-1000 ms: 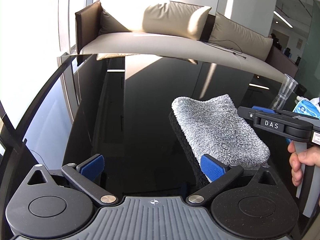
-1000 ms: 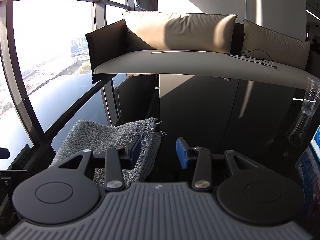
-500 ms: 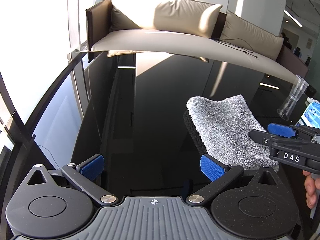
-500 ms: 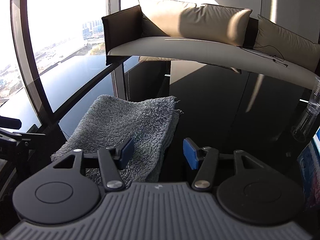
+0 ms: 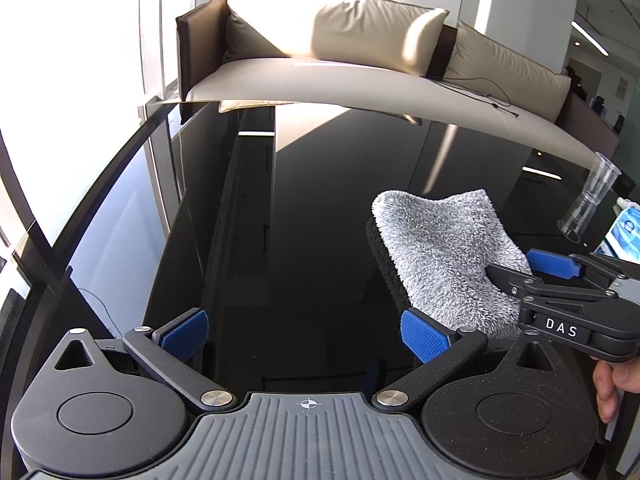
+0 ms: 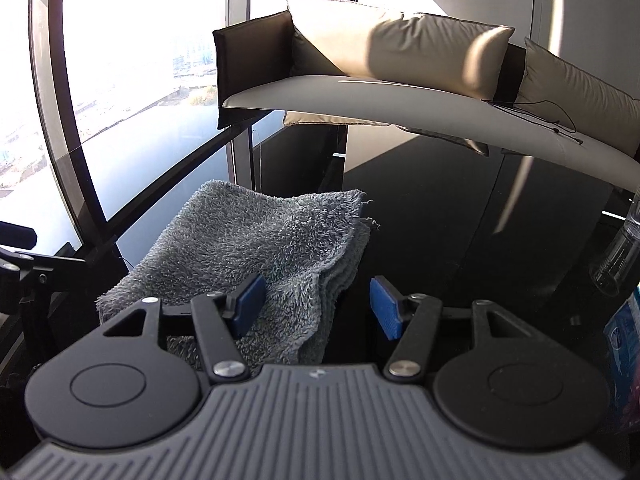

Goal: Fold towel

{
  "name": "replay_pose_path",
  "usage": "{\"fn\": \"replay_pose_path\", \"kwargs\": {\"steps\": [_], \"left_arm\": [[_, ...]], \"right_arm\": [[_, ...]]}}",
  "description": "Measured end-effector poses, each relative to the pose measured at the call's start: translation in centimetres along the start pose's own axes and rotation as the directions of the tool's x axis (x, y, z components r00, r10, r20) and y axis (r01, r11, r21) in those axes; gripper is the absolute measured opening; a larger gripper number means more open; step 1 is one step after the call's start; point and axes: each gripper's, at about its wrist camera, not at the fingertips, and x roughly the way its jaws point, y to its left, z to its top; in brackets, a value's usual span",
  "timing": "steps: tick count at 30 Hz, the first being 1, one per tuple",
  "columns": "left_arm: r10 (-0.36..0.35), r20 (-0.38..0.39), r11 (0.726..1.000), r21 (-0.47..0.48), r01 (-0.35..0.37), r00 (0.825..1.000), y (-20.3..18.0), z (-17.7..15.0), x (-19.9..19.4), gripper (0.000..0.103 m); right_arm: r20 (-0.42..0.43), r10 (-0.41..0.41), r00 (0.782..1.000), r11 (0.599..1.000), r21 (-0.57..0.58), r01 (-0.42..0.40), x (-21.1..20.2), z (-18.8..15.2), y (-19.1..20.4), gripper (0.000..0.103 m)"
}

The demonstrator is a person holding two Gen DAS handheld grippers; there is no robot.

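Observation:
A grey fluffy towel lies folded in layers on the glossy black table. It also shows in the right wrist view, left of centre. My left gripper is open and empty, its right pad beside the towel's near left edge. My right gripper is open; its left pad sits over the towel's near right part and its right pad is off the towel's edge. The right gripper also shows in the left wrist view at the towel's right side.
A beige sofa with cushions stands beyond the table. Clear plastic cups and a blue-white packet stand at the table's right. Large windows lie to the left. A hand holds the right gripper.
Both grippers have pulled back and risen a little. The right gripper has come lower against the towel's right side. The towel lies as it did, and both grippers stay open.

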Motion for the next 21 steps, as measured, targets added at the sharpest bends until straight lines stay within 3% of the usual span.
{"fn": "replay_pose_path", "kwargs": {"steps": [9,21], "left_arm": [[0.017,-0.001,0.999,-0.027,-0.017,1.0,0.8,0.2,-0.2,0.102],[0.026,-0.002,0.999,-0.023,-0.026,1.0,0.9,0.0,-0.4,0.102]], "right_arm": [[-0.001,0.049,0.999,0.999,-0.019,-0.049,1.5,1.2,0.9,0.061],[-0.015,0.039,0.999,0.999,0.014,-0.039,1.0,1.5,0.1,0.061]]}}
